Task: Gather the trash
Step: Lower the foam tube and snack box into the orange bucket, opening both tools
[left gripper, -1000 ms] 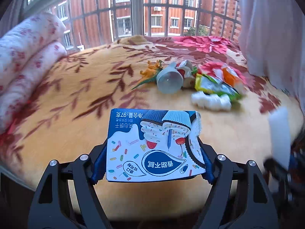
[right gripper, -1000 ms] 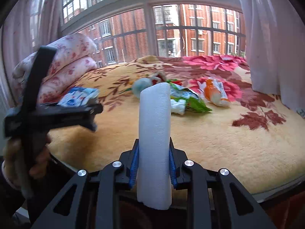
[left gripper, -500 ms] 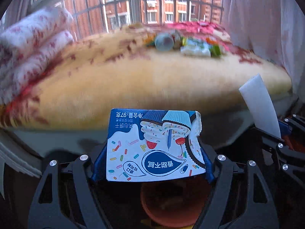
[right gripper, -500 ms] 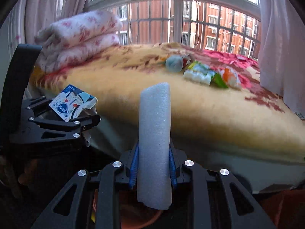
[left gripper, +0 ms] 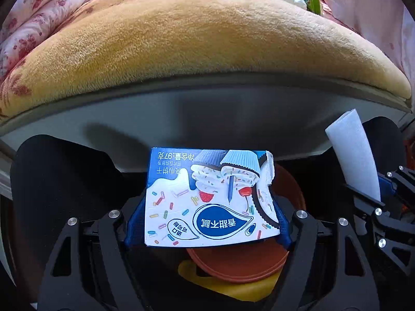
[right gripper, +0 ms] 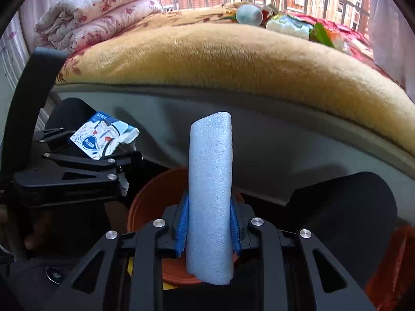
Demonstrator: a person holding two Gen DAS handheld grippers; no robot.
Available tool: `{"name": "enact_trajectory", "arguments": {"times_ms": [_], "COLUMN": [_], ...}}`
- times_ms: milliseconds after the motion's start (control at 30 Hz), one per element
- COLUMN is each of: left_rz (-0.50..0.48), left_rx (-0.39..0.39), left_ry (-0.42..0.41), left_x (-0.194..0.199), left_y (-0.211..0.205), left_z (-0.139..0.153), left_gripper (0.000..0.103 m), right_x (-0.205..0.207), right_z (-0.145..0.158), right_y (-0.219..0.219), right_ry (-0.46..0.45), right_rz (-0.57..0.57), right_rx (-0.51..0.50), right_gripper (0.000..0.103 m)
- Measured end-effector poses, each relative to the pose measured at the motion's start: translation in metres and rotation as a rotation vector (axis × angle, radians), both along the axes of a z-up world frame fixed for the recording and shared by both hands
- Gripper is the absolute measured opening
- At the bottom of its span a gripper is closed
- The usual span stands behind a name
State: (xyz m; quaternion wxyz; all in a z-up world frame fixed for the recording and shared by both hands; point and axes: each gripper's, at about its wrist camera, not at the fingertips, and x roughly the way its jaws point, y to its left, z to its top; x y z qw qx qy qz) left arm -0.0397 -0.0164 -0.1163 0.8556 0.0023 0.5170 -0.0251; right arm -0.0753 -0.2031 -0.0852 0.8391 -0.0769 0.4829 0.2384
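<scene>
My left gripper (left gripper: 207, 223) clamps the biscuit box (left gripper: 210, 197), my right gripper (right gripper: 208, 229) the foam piece (right gripper: 210, 194), both over the orange bin (left gripper: 243, 261). Neither is dropped yet. More wrappers (right gripper: 288, 26) wait on the bed (right gripper: 233, 59) at one o'clock.

Both tools (left gripper: 207, 220) (right gripper: 208, 223) clamped — side by side

Black angular linkage arms, silver screws, ribbed blue pads on the fingers (right gripper: 182, 223).

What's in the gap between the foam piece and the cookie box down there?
In the right wrist view, the orange bin sits below between foam piece and cookie box; nothing else intervenes.
</scene>
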Motion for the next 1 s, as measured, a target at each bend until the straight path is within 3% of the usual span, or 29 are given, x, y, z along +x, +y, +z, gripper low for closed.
{"name": "enact_trajectory", "arguments": {"times_ms": [467,567,1000], "left_rz": [0.013,0.018,0.051], "left_rx": [-0.012,-0.012,-0.037], "left_ry": [0.032,0.048,0.043], "left_x": [0.014,0.014,0.013], "left_y": [0.008,0.011,0.024], "left_z": [-0.007,-0.01,-0.014], "left_gripper": [0.079,0.081,0.084], "right_x": [0.008,0.011,0.022], "right_z": [-0.011,-0.015,-0.008], "right_y": [0.006,0.008,-0.021], "right_ry": [0.041,0.053,0.044], "right_rz": [0.007,-0.001,-0.094], "right_rx": [-0.017,-0.045,0.032], "right_gripper": [0.03,0.075,0.071]}}
